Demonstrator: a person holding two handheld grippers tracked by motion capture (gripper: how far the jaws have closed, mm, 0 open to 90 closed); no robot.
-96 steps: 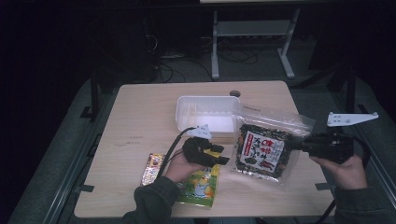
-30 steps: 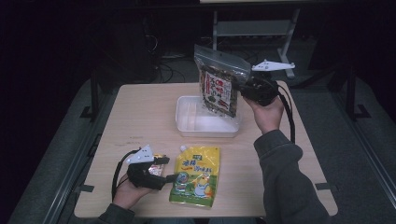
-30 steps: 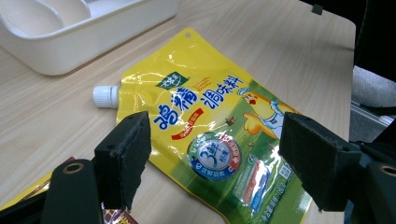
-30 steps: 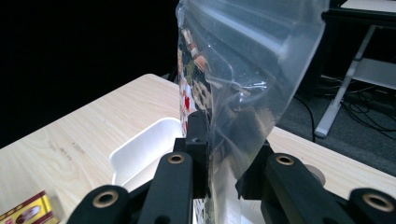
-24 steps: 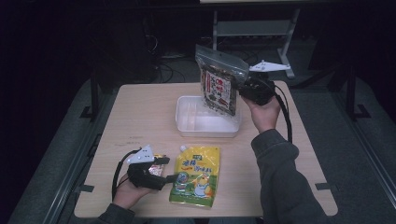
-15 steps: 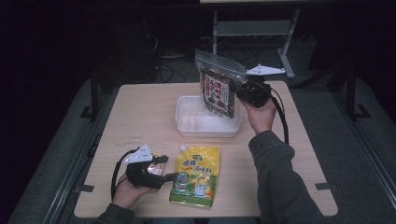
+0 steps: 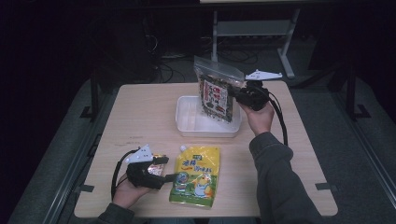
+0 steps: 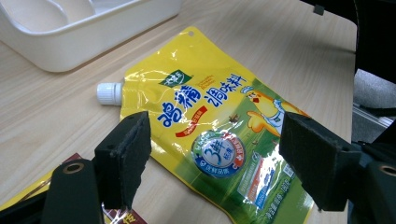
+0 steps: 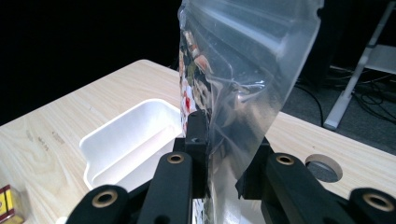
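A clear zip bag of snacks with a dark printed label [image 7: 216, 94] hangs upright over the white tray [image 7: 186, 122], its lower edge down inside the tray. My right gripper [image 7: 236, 95] is shut on the bag's right edge, and in the right gripper view the jaws [image 9: 224, 154] pinch the clear plastic [image 9: 243, 70]. A yellow spouted pouch [image 7: 196, 179] lies flat near the table's front edge. My left gripper [image 7: 167, 176] rests on the table at the pouch's left side, open. In the left gripper view its wide jaws [image 8: 217, 140] frame the pouch [image 8: 210, 98] without touching it.
A small red-and-yellow packet [image 7: 156, 161] lies beside the left gripper. The tray [image 9: 130, 135] has a divider inside. A round hole [image 9: 324, 168] sits in the tabletop at the far right. Desk legs and cables stand beyond the table's far edge.
The bag, once flat on the table's right side, was lifted over the tray and has sunk toward it in the last second. The left gripper has drawn back from the pouch and now stays still.
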